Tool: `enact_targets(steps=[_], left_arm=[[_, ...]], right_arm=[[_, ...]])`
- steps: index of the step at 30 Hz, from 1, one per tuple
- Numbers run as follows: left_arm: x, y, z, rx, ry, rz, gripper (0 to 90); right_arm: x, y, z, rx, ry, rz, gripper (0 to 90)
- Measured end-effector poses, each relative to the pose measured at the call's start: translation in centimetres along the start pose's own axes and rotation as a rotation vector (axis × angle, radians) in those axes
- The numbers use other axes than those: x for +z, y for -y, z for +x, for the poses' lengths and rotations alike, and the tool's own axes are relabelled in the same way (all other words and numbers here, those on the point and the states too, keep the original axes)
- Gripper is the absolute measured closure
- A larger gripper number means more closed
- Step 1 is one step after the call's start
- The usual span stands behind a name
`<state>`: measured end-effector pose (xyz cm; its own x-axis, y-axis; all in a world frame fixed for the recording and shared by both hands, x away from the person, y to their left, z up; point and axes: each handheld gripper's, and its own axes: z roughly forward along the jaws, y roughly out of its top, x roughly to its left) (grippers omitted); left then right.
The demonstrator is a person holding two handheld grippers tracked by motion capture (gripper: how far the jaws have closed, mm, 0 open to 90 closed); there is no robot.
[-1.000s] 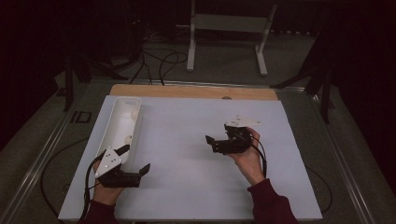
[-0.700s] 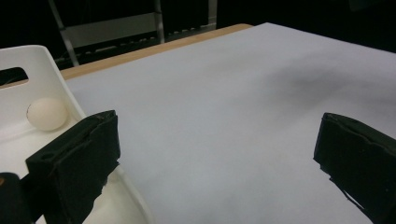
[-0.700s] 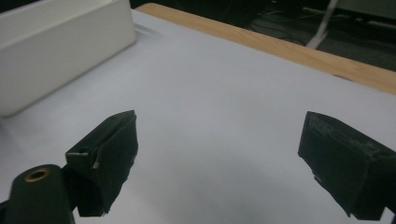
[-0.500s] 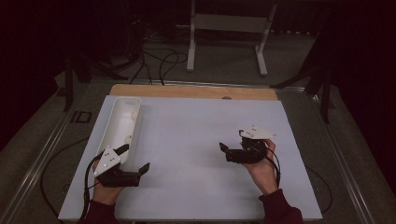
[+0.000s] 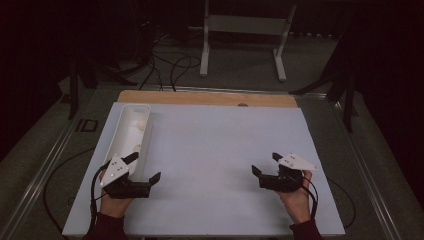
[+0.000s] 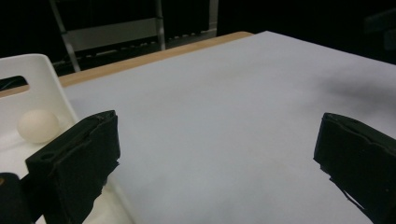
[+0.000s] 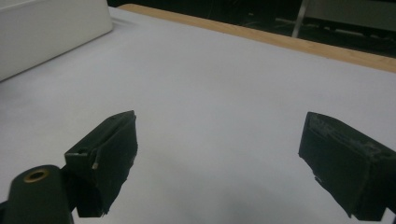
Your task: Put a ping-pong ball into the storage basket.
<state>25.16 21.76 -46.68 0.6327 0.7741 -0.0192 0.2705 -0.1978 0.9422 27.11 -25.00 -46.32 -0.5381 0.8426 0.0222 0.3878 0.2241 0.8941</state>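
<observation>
High view: a long white plastic tray (image 5: 121, 145) is seen at the left of the white table sheet (image 5: 215, 150), with a pale egg-like ball (image 5: 142, 123) in its far end. The left gripper (image 5: 145, 168) is held just beside the tray's near end, jaws wide apart, nothing held. The right gripper (image 5: 264, 164) is seen near right, well apart from the tray, likewise spread and empty.

Left gripper view: the ball (image 6: 37, 125) is seen far left inside the tray (image 6: 42, 84); a jaw could clip the wall and shift the tray.

Right gripper view: the tray's side (image 7: 51, 28) is seen far left; the round ball could roll from a careless pinch.
</observation>
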Motion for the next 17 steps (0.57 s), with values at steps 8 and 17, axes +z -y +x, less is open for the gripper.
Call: enact_targets(steps=[8, 17], left_arm=[[-0.4, -0.2, 0.6, -0.015, -0.023, -0.019, 1.0], [-0.5, -0.2, 1.1, -0.023, -0.039, -0.025, 1.1]], right_arm=[[-1.3, 0.9, 0.1, -0.007, 0.004, -0.061, 11.2], [-1.7, 1.6, 0.3, -0.015, 0.004, -0.079, 11.1]])
